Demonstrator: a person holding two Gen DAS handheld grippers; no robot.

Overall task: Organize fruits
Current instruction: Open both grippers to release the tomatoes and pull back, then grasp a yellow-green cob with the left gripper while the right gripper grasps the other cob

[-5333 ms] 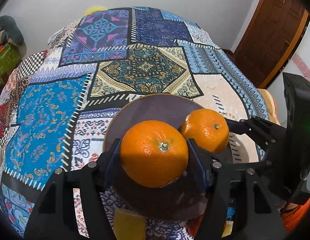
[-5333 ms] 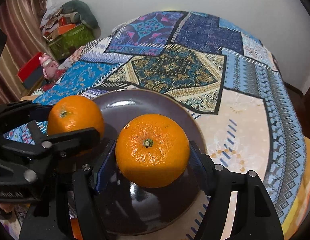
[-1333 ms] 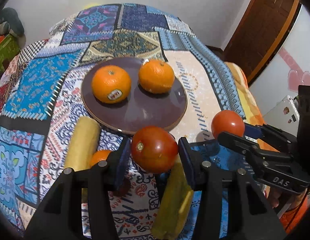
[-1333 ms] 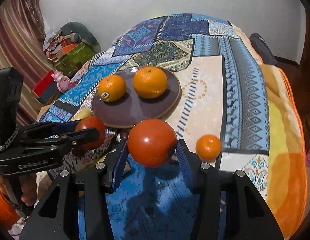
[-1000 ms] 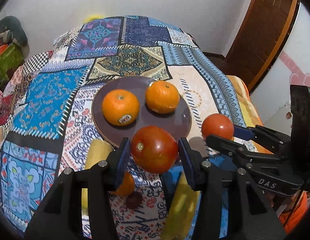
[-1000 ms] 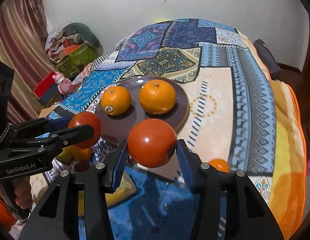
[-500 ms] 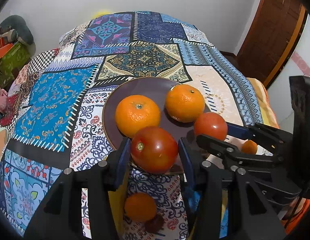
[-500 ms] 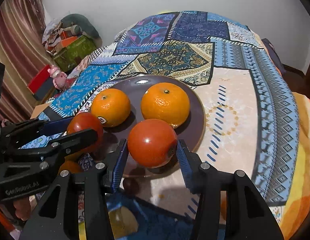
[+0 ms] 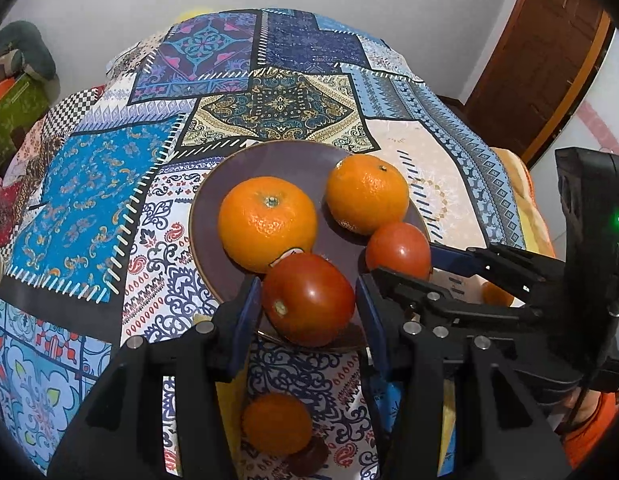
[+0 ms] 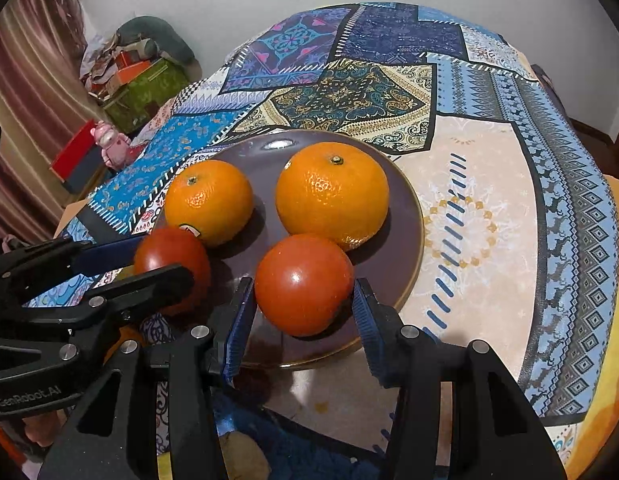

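A: What lies around the plate (image 10: 409, 236)?

B: It sits on a patchwork cloth (image 9: 89, 200) spread over a bed. Past the cloth's far left edge there is a green box (image 10: 145, 88), a pink toy (image 10: 109, 144) and a striped curtain (image 10: 29, 92). A brown door (image 9: 541, 56) stands at the right. Just off the plate's near rim, a small orange (image 9: 277, 424) lies on the cloth under the left tongs (image 9: 307, 304), and another one (image 9: 495, 294) shows partly behind the right tongs (image 10: 303, 286).

A: Anything in the way?

B: The 2 tongs crowd each other at the plate's near rim, side by side. Each blocks part of the other camera's look at the rim.

A: And the fruit?

B: 2 large oranges on the plate, glossy and dimpled, stems up. The left orange (image 9: 267, 222) carries a small sticker low on its near side; the right orange (image 10: 331, 194) is touching the right tomato (image 10: 303, 284).

A: The tongs?

B: Each one is closed around a tomato, blue pads on both sides. The left tomato (image 9: 307, 300) is deep red, shiny, its stem scar turned to the lower left, and it hangs over the plate's near rim against the left orange. The right tomato is orange-red and smooth, over the plate's near part. I cannot tell whether either one touches the plate.
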